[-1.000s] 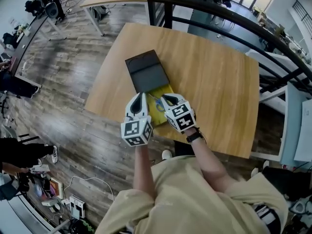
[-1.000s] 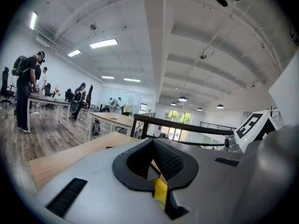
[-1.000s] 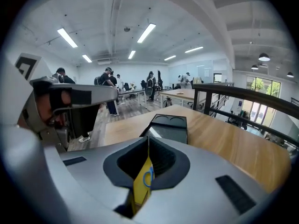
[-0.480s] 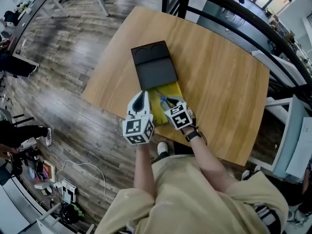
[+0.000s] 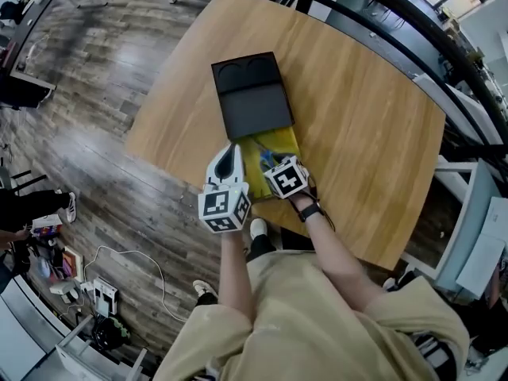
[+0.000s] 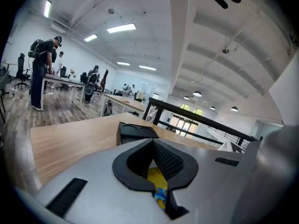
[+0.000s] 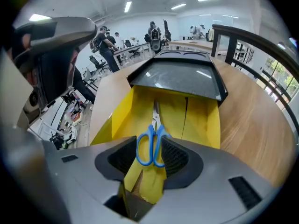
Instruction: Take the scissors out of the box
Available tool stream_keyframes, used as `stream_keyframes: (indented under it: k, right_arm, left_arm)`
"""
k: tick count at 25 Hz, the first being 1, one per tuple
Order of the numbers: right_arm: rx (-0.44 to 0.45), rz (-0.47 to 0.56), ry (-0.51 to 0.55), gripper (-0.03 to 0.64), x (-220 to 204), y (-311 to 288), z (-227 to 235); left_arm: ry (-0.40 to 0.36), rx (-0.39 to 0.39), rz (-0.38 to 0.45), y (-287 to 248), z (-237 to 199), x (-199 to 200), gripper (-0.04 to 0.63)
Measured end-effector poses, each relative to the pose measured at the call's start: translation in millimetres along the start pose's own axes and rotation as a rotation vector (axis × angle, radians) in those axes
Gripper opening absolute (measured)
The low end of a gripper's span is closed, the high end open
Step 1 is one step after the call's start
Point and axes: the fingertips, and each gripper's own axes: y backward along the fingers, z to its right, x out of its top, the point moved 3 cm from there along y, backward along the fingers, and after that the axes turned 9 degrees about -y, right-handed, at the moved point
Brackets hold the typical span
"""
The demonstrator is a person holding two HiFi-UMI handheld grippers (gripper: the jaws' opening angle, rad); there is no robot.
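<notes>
A pair of blue-handled scissors lies flat in the yellow inside of an open box, blades pointing at the black lid. My right gripper points steeply down over the handles. Its jaws are opening, with the handles showing between them and not pressed. In the head view the right gripper sits over the yellow box near the scissors. My left gripper hovers by the box's left edge, jaws shut and empty. In the left gripper view its tips meet above the yellow interior.
The box lies near the front edge of a wooden table, with the black lid folded back behind it. A dark railing runs past the table's far side. Wood floor lies to the left and front.
Both grippers have sunk toward the box. The right one has tipped further downward and come over the scissors' handles.
</notes>
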Motion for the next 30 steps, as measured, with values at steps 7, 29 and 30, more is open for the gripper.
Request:
stream_keyframes:
  k: [7,29,30]
  right_arm:
    - [-0.126,-0.061,0.037,0.143,7,-13,16]
    - [-0.107,0.048,-0.096,0.084,-1,20,12]
    - [-0.107,0.065,-0.097,0.084,-1,25,11]
  left_arm:
    - [0.007,0.012,-0.01,0,-4,-4,0.005]
    - [-0.057,-0.004,0.048,27,-2,21,0.005]
    - [-0.065,-0.009,0.054,29,1,23,0.005]
